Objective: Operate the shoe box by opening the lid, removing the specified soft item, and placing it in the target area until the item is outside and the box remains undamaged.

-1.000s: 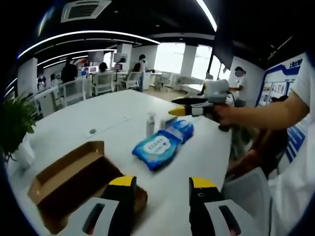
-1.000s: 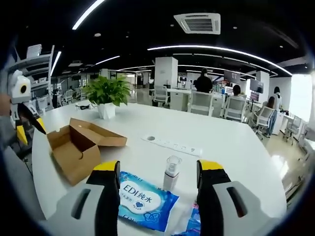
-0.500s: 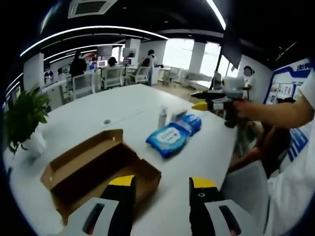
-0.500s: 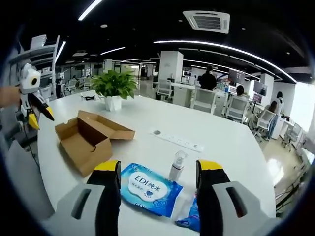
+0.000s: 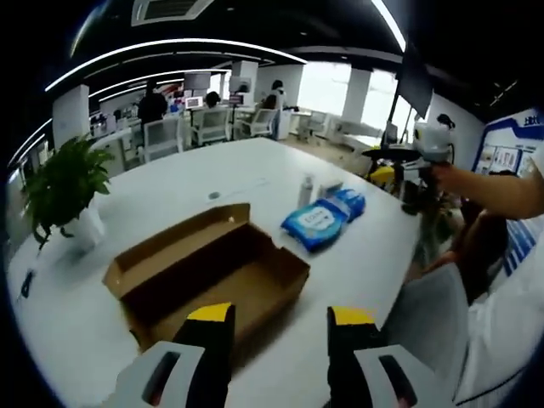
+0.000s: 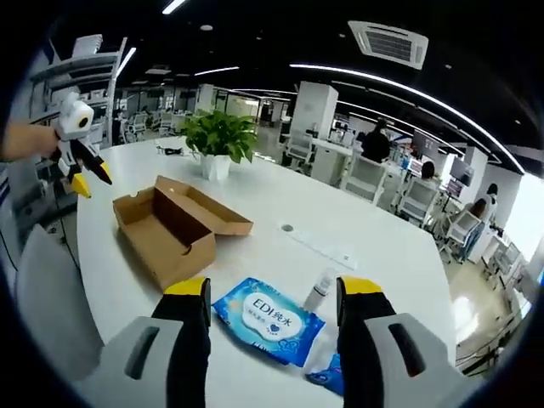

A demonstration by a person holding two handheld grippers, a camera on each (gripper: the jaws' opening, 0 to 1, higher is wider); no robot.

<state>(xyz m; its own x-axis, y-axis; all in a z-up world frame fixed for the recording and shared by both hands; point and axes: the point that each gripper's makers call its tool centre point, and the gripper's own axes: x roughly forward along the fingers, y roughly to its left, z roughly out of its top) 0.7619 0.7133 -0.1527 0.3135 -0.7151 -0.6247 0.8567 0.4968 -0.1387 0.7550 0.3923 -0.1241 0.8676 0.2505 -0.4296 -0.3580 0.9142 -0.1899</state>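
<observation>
The shoe box (image 5: 208, 272) sits open mid-table, the wipes pack (image 6: 268, 318) lying outside it near the table (image 5: 170, 191) edge. Both the left gripper (image 5: 274, 340) and right gripper (image 6: 272, 327) hang released, grasping nothing. A careless swing could nudge the pack off that edge or dent the cardboard.

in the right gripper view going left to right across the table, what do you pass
left hand-held gripper held at the table's edge → open cardboard shoe box → blue wipes pack → small spray bottle. The potted plant stands farther back, behind the box.
</observation>
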